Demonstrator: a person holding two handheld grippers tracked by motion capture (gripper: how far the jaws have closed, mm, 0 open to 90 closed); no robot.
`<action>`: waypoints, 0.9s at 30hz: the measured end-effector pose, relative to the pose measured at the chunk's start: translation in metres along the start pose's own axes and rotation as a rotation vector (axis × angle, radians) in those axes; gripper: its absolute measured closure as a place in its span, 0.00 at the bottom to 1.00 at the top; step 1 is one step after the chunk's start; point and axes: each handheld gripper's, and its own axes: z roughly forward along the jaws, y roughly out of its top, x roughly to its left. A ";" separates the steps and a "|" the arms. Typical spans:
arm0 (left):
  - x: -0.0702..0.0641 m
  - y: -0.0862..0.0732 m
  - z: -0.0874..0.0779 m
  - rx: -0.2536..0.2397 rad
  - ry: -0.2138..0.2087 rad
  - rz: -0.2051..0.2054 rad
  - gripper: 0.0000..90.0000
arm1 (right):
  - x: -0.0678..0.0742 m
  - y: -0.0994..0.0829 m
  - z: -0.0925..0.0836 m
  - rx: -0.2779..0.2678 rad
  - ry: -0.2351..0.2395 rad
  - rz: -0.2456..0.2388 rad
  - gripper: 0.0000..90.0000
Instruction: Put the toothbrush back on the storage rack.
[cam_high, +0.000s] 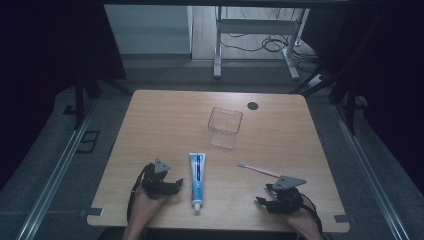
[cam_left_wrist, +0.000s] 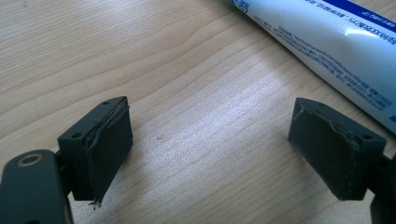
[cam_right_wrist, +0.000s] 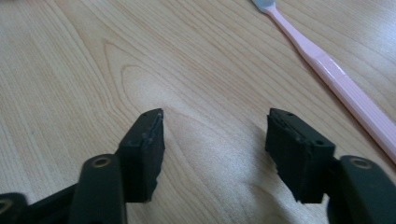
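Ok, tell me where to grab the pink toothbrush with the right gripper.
Probably mid-handle on the toothbrush, from above, jaws across its width: it lies flat, long and thin, bare table either side. The right gripper is open beside it.

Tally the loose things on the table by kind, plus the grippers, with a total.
Toothpaste tube: 1
Pink toothbrush: 1
Clear plastic cup: 1
Handheld grippers: 2, the left gripper and the right gripper, both open with nothing between the fingers
Total: 5
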 end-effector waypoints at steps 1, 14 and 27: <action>0.000 0.000 0.000 0.000 0.000 0.000 0.15 | 0.000 0.000 0.000 0.000 0.000 0.000 0.43; 0.000 0.000 0.000 0.000 0.000 0.000 0.15 | -0.010 0.006 -0.009 0.021 0.001 0.038 0.64; 0.000 0.000 0.000 0.001 0.000 0.001 0.15 | -0.037 0.020 -0.024 0.027 -0.016 0.097 0.90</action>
